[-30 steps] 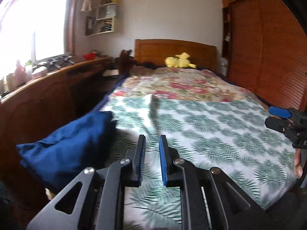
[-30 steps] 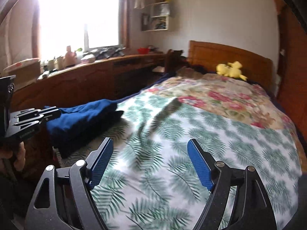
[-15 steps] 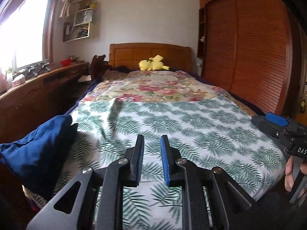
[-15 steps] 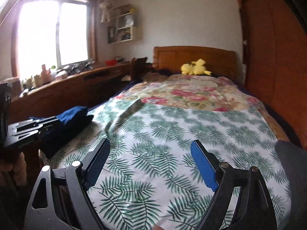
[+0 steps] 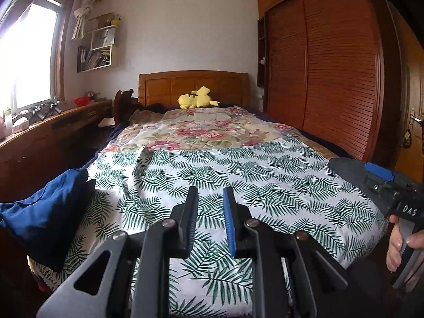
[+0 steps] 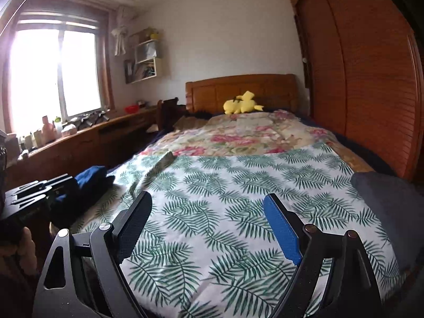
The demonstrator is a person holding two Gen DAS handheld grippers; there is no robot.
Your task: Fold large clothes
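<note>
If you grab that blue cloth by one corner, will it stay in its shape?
Probably not. The blue cloth lies in a soft, rumpled heap at the bed's near left corner, so it would likely droop and unfold. It looks light, and one edge seems to hang over the side, so a push might slide it off.

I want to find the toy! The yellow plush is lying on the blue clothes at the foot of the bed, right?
Not quite. The yellow plush lies at the head of the bed, against the wooden headboard, as both wrist views show. The blue clothes are at the foot.

Soft matt cotton-like leaf-print sheet [image 5: 238, 175] covers the bed; the headboard [image 5: 193, 84] and slatted wardrobe doors [image 5: 331, 79] are glossy varnished wood; the yellow toy [image 5: 196, 99] looks plush.
</note>
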